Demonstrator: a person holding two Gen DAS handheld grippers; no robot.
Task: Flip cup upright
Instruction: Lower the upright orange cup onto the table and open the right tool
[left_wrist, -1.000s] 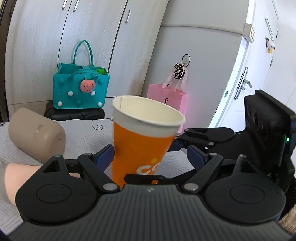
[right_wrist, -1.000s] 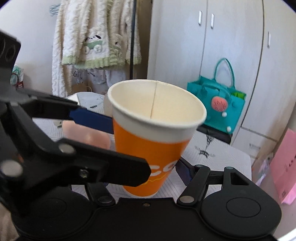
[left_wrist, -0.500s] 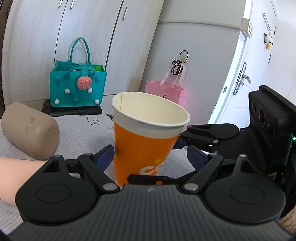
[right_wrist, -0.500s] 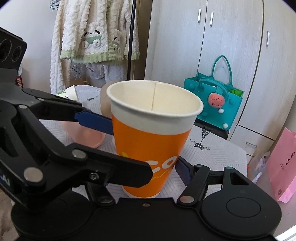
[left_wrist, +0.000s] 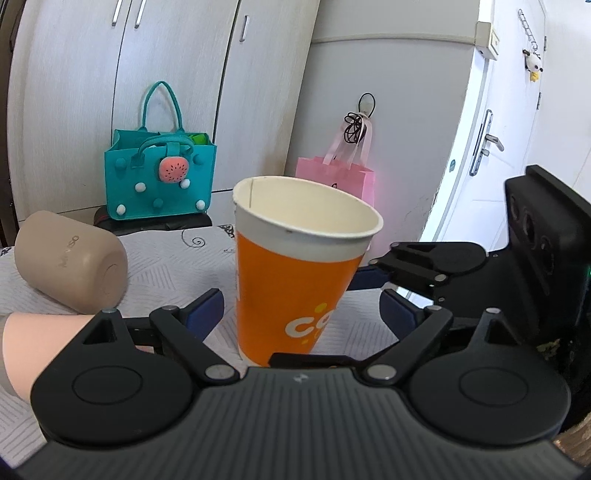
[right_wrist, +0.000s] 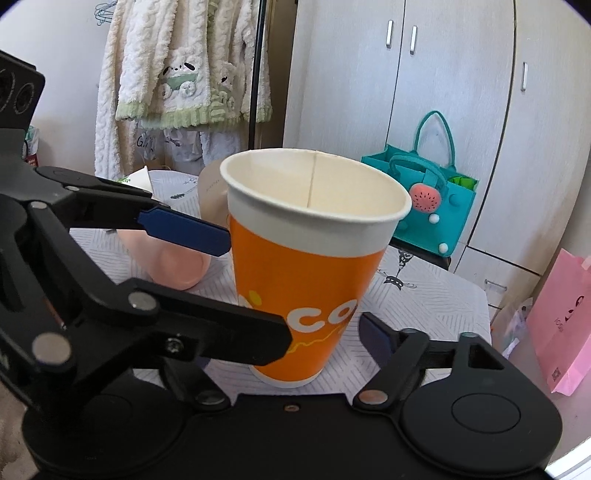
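An orange paper cup (left_wrist: 291, 284) with a white rim stands upright on the patterned table cloth (left_wrist: 170, 266). It also shows in the right wrist view (right_wrist: 303, 280). My left gripper (left_wrist: 301, 306) is open, with a blue pad on each side of the cup and a gap to it. My right gripper (right_wrist: 295, 332) is open around the cup's lower half. The left gripper's blue fingertip (right_wrist: 184, 230) reaches the cup's left side in the right wrist view. The right gripper's fingers (left_wrist: 373, 275) show at the cup's right in the left wrist view.
A beige cup (left_wrist: 70, 258) lies on its side at the left. A pink cup (left_wrist: 48, 343) lies nearer, at the lower left. A teal bag (left_wrist: 159, 177) and a pink bag (left_wrist: 340, 177) stand beyond the table. Robes (right_wrist: 177, 74) hang behind.
The cup has come down onto the cloth and stands level. Both grippers have opened wider, and the left pads now stand clear of it.
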